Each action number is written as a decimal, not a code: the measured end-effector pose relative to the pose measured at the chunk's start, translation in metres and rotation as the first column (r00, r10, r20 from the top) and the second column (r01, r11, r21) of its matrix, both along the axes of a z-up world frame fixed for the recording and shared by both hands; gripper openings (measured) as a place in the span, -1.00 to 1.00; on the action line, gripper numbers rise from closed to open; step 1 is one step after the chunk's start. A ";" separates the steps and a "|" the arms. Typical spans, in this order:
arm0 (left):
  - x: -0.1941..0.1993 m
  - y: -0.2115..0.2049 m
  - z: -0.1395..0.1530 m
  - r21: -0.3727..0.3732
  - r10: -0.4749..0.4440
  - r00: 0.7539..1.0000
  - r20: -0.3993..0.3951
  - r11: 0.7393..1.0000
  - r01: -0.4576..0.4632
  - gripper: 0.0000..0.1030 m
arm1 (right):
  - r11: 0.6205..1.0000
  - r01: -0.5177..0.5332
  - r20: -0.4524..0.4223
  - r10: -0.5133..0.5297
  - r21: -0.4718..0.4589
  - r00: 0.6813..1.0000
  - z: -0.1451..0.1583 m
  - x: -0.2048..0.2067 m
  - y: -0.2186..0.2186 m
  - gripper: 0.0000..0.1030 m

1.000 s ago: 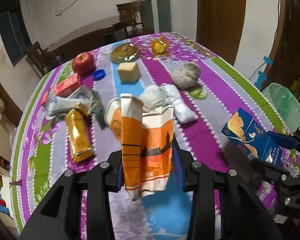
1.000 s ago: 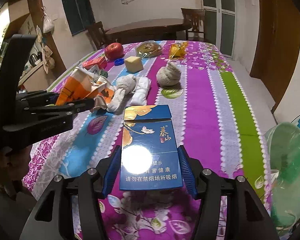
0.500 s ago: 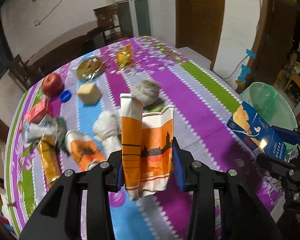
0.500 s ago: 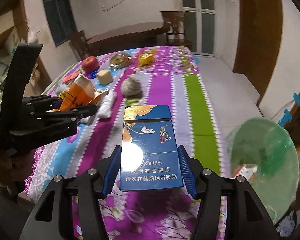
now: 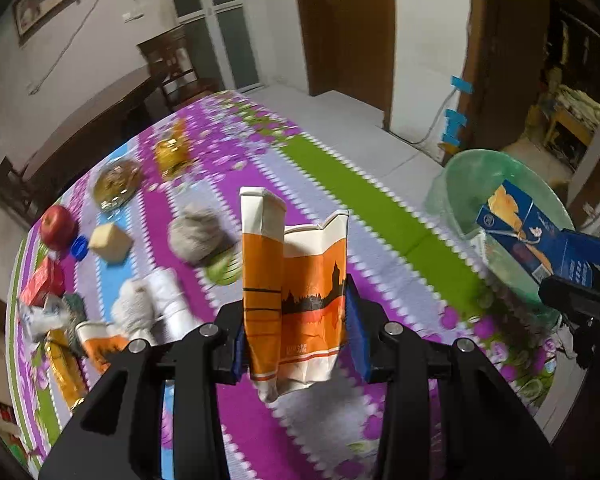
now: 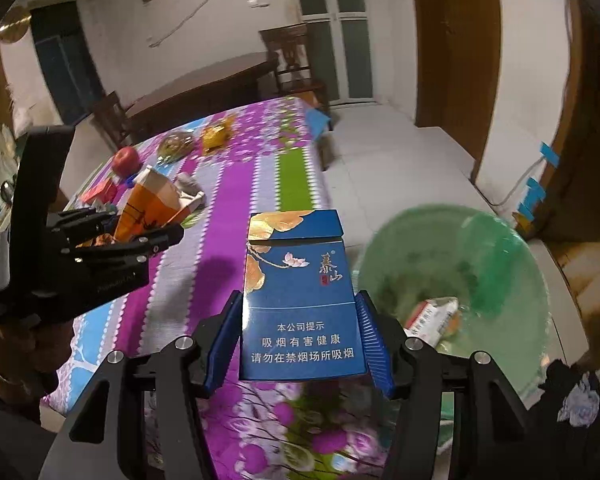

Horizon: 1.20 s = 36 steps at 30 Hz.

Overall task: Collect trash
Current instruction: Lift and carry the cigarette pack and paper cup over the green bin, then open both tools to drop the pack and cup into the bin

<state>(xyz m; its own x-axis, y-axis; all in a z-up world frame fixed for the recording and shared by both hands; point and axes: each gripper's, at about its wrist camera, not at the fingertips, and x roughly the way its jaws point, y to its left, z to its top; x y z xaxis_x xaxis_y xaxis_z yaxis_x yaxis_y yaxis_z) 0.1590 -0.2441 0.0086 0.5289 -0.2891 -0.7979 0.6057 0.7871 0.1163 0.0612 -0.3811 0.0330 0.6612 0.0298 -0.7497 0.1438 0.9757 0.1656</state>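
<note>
Right wrist view: the blue cigarette pack point(image 6: 300, 300) is clamped upright between the pads of the right tool point(image 6: 300, 344), at the tabletop point(image 6: 220, 248) edge. The green-lined trash bin point(image 6: 480, 248) sits on the floor at 3 o'clock, a red-and-white packet point(image 6: 432, 316) inside. At 9 o'clock, the left tool point(image 5: 298, 336) grips a flattened orange-and-white carton point(image 5: 296, 288) above the tabletop. An apple point(image 5: 57, 222) lies at 10 o'clock.
</note>
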 end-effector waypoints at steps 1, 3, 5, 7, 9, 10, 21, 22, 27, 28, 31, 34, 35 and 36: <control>-0.002 -0.006 0.000 0.003 -0.010 1.000 0.003 1.000 0.010 -0.27 | 1.000 0.011 -0.001 -0.011 0.002 1.000 0.000 -0.001 -0.005 0.12; -0.004 -0.018 0.000 0.010 -0.030 0.999 0.009 0.999 0.030 -0.27 | 0.999 0.041 -0.005 -0.041 0.009 0.999 0.000 -0.007 -0.017 0.12; -0.007 -0.028 -0.001 0.014 -0.049 0.999 0.009 0.999 0.049 -0.27 | 0.997 0.071 -0.014 -0.071 0.019 0.997 -0.001 -0.012 -0.031 0.12; -0.008 -0.038 -0.002 0.024 -0.065 0.998 0.012 0.998 0.064 -0.27 | 0.995 0.101 -0.023 -0.101 0.014 0.995 -0.002 -0.017 -0.043 0.12; -0.009 -0.047 -0.003 0.033 -0.079 0.997 0.010 0.996 0.078 -0.27 | 0.992 0.123 -0.030 -0.123 0.005 0.992 -0.003 -0.020 -0.052 0.12; -0.009 -0.052 -0.004 0.036 -0.089 0.996 0.006 0.995 0.088 -0.27 | 0.991 0.136 -0.036 -0.136 0.002 0.990 -0.004 -0.022 -0.058 0.12; -0.011 -0.111 -0.020 0.047 -0.198 0.980 -0.027 0.979 0.199 -0.27 | 0.963 0.265 -0.095 -0.269 -0.058 0.958 -0.020 -0.041 -0.111 0.12; -0.012 -0.118 -0.021 0.052 -0.208 0.978 -0.027 0.977 0.209 -0.27 | 0.960 0.275 -0.099 -0.280 -0.061 0.955 -0.020 -0.043 -0.115 0.12; -0.015 -0.146 -0.028 0.063 -0.270 0.962 -0.045 0.960 0.273 -0.26 | 0.942 0.325 -0.123 -0.333 -0.078 0.935 -0.026 -0.049 -0.141 0.12; -0.014 -0.152 -0.029 0.062 -0.284 0.957 -0.058 0.956 0.287 -0.26 | 0.939 0.335 -0.130 -0.343 -0.085 0.930 -0.026 -0.050 -0.147 0.12; -0.017 -0.166 -0.031 0.068 -0.323 0.943 -0.078 0.942 0.328 -0.26 | 0.933 0.349 -0.148 -0.359 -0.090 0.922 -0.028 -0.052 -0.158 0.12; -0.019 -0.178 -0.031 0.066 -0.362 0.928 -0.087 0.928 0.368 -0.26 | 0.928 0.361 -0.160 -0.372 -0.095 0.914 -0.030 -0.053 -0.168 0.12; -0.019 -0.180 -0.031 0.065 -0.369 0.925 -0.089 0.925 0.375 -0.26 | 0.926 0.366 -0.163 -0.376 -0.089 0.912 -0.030 -0.053 -0.171 0.12; -0.018 -0.182 -0.031 0.065 -0.377 0.922 -0.092 0.921 0.384 -0.26 | 0.925 0.371 -0.164 -0.379 -0.083 0.911 -0.030 -0.052 -0.173 0.12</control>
